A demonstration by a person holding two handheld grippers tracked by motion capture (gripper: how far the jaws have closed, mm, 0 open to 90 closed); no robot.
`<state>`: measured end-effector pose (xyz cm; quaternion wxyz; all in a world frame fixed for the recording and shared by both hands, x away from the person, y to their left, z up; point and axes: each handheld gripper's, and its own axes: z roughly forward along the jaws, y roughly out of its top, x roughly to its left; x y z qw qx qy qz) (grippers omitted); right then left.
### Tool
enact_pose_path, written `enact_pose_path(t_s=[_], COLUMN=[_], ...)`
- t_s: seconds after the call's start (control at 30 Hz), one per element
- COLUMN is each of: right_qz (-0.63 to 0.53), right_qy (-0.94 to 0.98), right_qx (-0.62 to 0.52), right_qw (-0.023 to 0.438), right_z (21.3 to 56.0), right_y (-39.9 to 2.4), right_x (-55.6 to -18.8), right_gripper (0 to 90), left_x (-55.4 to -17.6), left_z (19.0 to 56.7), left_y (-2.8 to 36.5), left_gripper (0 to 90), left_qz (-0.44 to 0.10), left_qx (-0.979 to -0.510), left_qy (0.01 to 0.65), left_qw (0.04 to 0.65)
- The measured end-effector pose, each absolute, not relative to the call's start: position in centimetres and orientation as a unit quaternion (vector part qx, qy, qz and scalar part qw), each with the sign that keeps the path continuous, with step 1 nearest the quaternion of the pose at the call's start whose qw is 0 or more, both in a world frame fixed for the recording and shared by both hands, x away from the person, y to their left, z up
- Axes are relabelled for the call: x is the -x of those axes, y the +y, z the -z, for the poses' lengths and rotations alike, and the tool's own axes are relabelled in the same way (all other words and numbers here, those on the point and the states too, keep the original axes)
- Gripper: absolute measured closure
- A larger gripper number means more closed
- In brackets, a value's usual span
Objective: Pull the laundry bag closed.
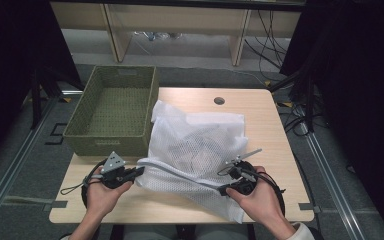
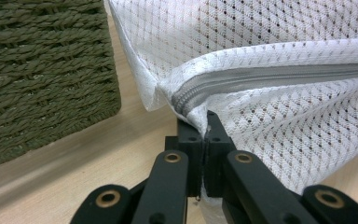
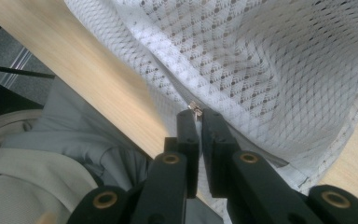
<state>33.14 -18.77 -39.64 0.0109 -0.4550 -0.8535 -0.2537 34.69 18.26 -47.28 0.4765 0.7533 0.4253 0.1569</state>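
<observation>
A white mesh laundry bag [image 1: 195,145] lies on the wooden table [image 1: 265,120], dark items showing faintly through it. Its grey zipper [image 1: 180,173] runs along the near edge between my two grippers. My left gripper [image 1: 141,171] is shut on the bag's corner at the zipper's left end; in the left gripper view the jaws [image 2: 206,122] pinch the mesh just below the zipper [image 2: 270,77]. My right gripper [image 1: 223,190] holds the zipper's right end. In the right gripper view its jaws [image 3: 199,116] are pressed on the small metal zipper pull [image 3: 195,107] of the bag [image 3: 270,60].
An olive woven basket [image 1: 111,142] stands at the table's left, overhanging its back-left corner, close to the bag and my left gripper; its wall [image 2: 42,70] fills the left of the left gripper view. A cable hole [image 1: 219,100] sits near the far edge. The person's grey clothing [image 3: 74,135] lies below the table's front edge.
</observation>
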Motion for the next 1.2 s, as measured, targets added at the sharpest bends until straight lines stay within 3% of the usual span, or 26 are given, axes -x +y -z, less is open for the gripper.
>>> enact_pose_path(t_s=[1.2], right_qz=[0.246], right_qy=[-0.848], right_qx=[0.469], right_qw=[0.013], right_z=[39.8], right_y=[-20.5], right_x=[-32.8], right_gripper=[87.3], left_x=[-34.8], left_z=[47.3], left_y=[18.4], left_gripper=[88.5], left_qz=[-0.156], left_qx=[-0.756], left_qy=[0.424], left_qw=[0.474])
